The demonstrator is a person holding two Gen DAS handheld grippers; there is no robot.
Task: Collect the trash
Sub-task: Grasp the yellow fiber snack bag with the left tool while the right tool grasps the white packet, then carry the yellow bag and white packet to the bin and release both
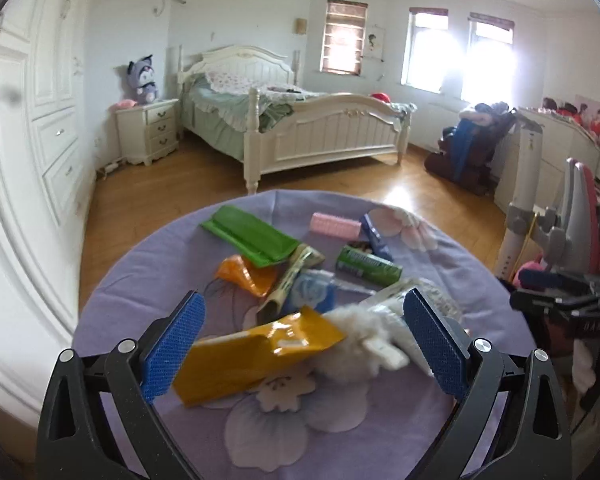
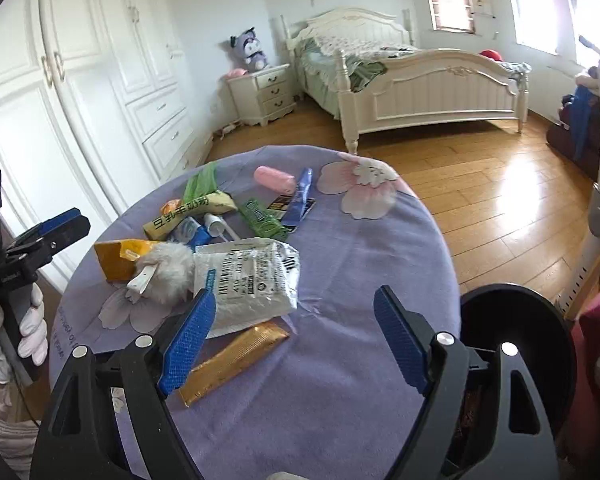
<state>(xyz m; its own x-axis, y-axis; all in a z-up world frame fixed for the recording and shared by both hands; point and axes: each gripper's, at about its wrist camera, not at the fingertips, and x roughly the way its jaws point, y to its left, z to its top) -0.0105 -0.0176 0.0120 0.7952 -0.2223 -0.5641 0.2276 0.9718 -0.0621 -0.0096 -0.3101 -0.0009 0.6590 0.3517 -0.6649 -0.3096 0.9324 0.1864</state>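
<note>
Purple floral tablecloth [image 2: 340, 360] carries the scattered wrapper trash [image 2: 244, 280], black round bin [image 2: 516, 320] apparently waiting beside it, left gripper [image 1: 304, 344] and right gripper [image 2: 296, 336] both spread empty above.

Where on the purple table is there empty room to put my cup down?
Bare cloth lies right of the white packet and gold sachet, before the pink flower print. The left half is crowded: yellow wrapper, fluffy puff, green wrappers.
</note>
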